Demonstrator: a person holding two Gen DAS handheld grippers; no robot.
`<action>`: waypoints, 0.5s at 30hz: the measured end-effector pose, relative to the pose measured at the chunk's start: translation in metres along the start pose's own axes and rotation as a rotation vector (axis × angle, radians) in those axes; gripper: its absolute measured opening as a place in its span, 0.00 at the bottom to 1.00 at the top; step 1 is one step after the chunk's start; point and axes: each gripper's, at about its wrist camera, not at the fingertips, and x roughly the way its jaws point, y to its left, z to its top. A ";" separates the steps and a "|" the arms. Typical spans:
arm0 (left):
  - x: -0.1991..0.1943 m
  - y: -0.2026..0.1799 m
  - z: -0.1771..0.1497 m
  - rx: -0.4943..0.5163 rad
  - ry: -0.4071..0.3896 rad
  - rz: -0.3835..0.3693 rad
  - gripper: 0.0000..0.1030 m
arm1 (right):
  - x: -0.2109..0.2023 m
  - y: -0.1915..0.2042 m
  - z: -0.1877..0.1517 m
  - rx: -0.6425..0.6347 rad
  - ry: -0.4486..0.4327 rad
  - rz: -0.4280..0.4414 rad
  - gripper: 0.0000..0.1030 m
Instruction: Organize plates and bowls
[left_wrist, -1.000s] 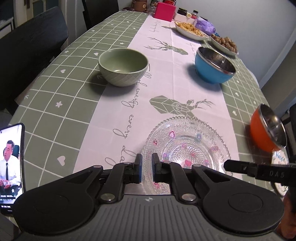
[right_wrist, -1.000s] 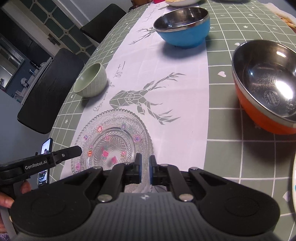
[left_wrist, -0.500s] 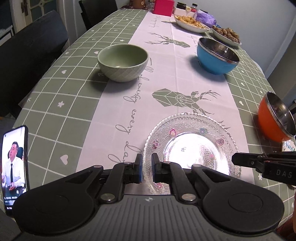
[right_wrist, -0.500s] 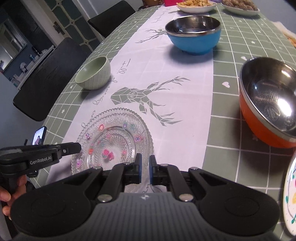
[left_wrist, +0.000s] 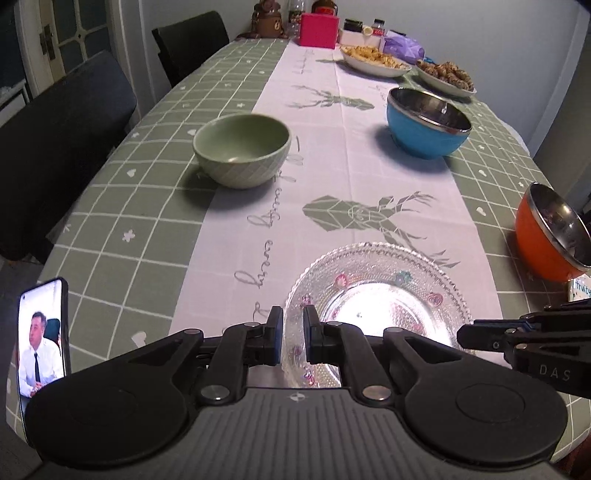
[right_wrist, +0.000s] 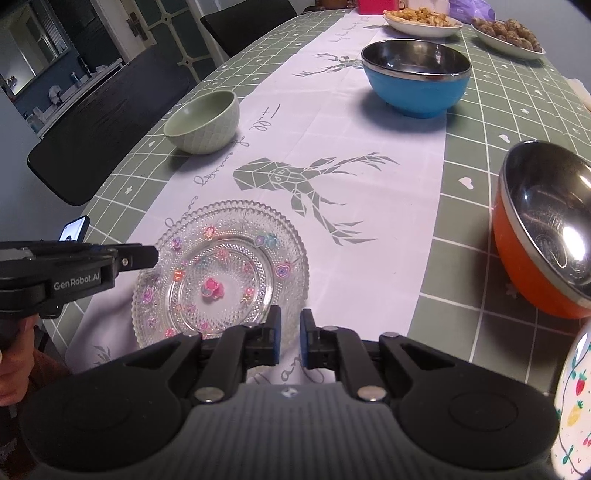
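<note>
Both grippers hung low over the near end of the table (left_wrist: 122, 206), neither holding anything. Left gripper (left_wrist: 293, 338): jaws nearly closed, narrow gap, tips over the near-left rim of the glass plate (left_wrist: 376, 295), contact unclear. Right gripper (right_wrist: 289, 338): same narrow gap, empty, over the white runner (right_wrist: 354, 122) just beside the plate's right edge. Glass plate lay flat on the runner, near edge of the table. Green bowl (left_wrist: 242, 149) sat upright further back on the left, straddling runner and checked cloth. Blue bowl (left_wrist: 428, 123) stood upright further back on the right. Orange bowl (right_wrist: 546, 229) was at the right side, tilted. A phone (left_wrist: 42, 338) stood at the left edge, screen lit.
</note>
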 end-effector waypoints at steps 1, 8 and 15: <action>-0.001 -0.001 0.001 0.006 -0.009 0.005 0.13 | 0.000 -0.001 0.000 0.003 0.001 0.003 0.09; 0.002 0.006 0.005 -0.007 -0.016 0.060 0.25 | -0.006 -0.003 0.003 0.016 -0.033 -0.001 0.19; 0.014 0.033 0.005 -0.197 0.096 -0.054 0.27 | 0.009 -0.026 0.002 0.188 0.044 0.086 0.25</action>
